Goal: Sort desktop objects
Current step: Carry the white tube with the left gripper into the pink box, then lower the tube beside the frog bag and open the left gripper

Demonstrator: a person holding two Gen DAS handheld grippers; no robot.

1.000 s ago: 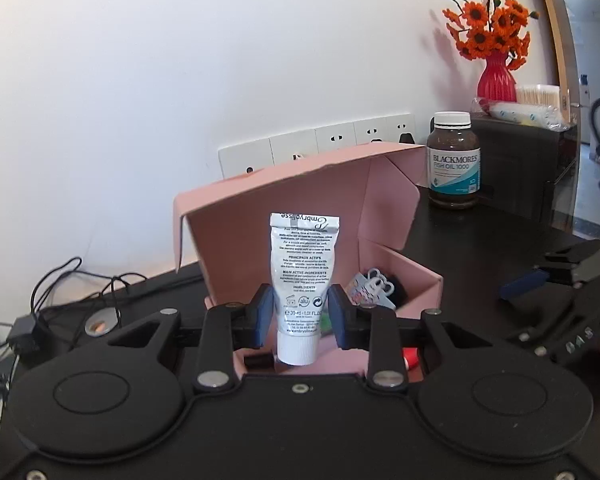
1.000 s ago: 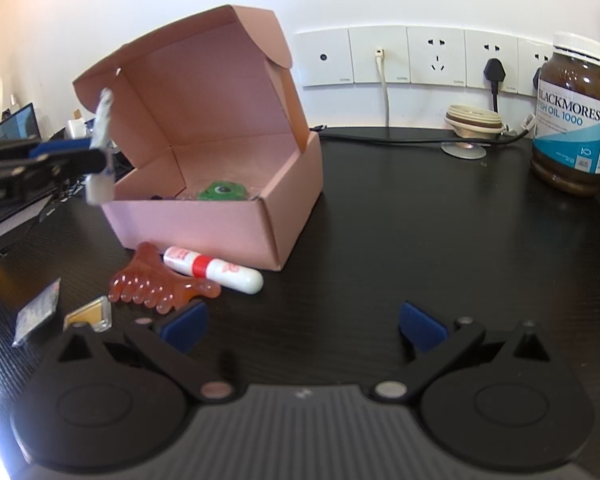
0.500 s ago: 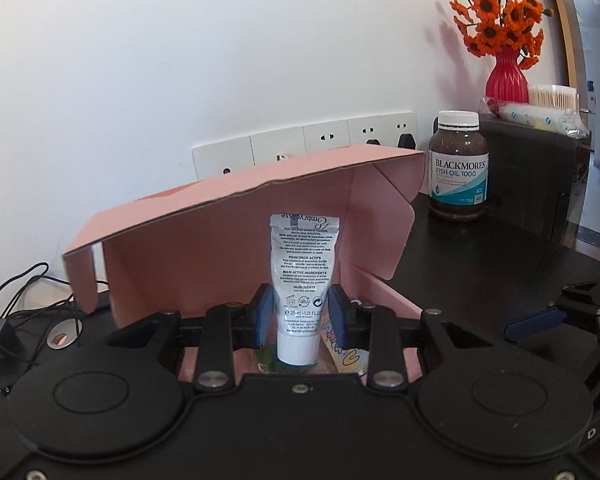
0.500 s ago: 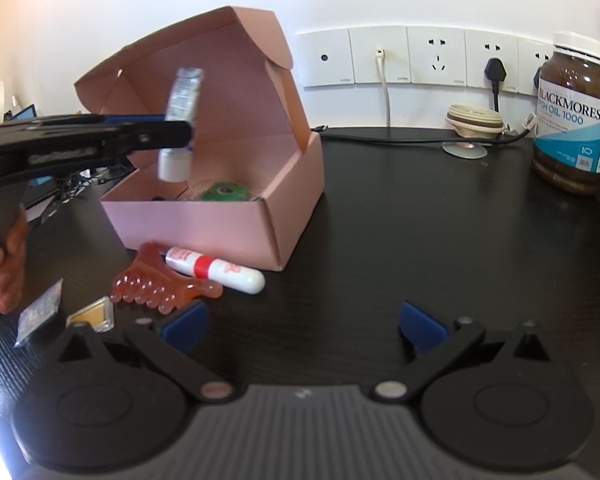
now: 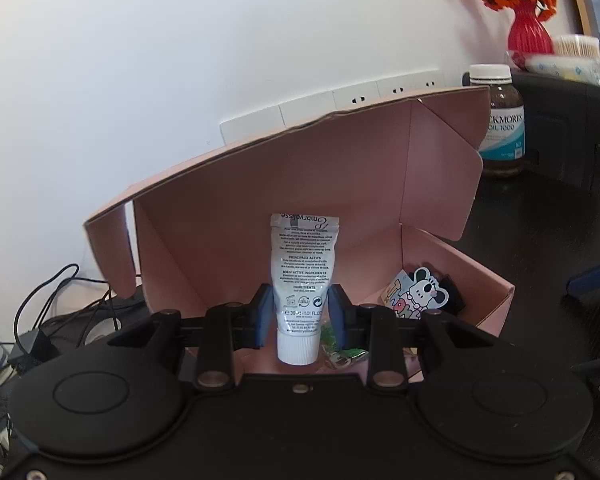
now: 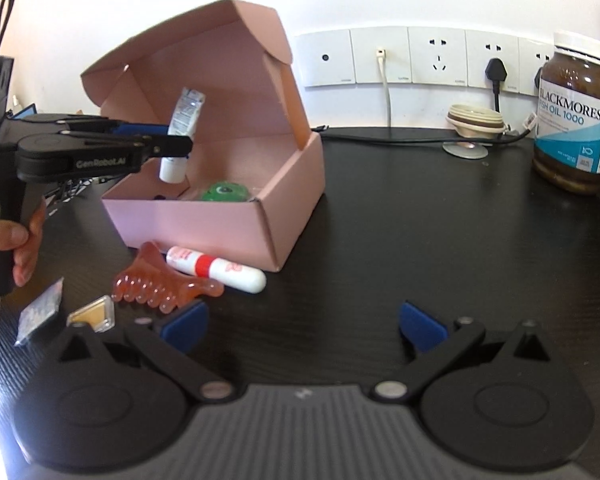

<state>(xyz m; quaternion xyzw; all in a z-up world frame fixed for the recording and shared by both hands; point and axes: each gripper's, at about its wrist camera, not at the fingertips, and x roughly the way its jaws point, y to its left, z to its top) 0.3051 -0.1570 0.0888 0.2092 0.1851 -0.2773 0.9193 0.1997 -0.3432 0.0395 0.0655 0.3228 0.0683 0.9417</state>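
Left wrist: my left gripper (image 5: pixel 300 314) is clamped on the Embryolisse tube (image 5: pixel 303 280) near its cap, over the open pink box (image 5: pixel 452 264). Soft and light, I'd judge; squeeze gently.
Right wrist: right gripper (image 6: pixel 302 326) fingers apart, holding nothing; tube hangs above the box interior.

Bottle (image 6: pixel 575 112): "BLACKMORES FISH OIL 1000". Tube (image 5: pixel 303 280): "Embryolisse". Left claw (image 6: pixel 168 140): "GenRobot.AI".

Left wrist view peers closely into the pink box (image 5: pixel 440 184); right wrist view shares it from farther right (image 6: pixel 220 216).
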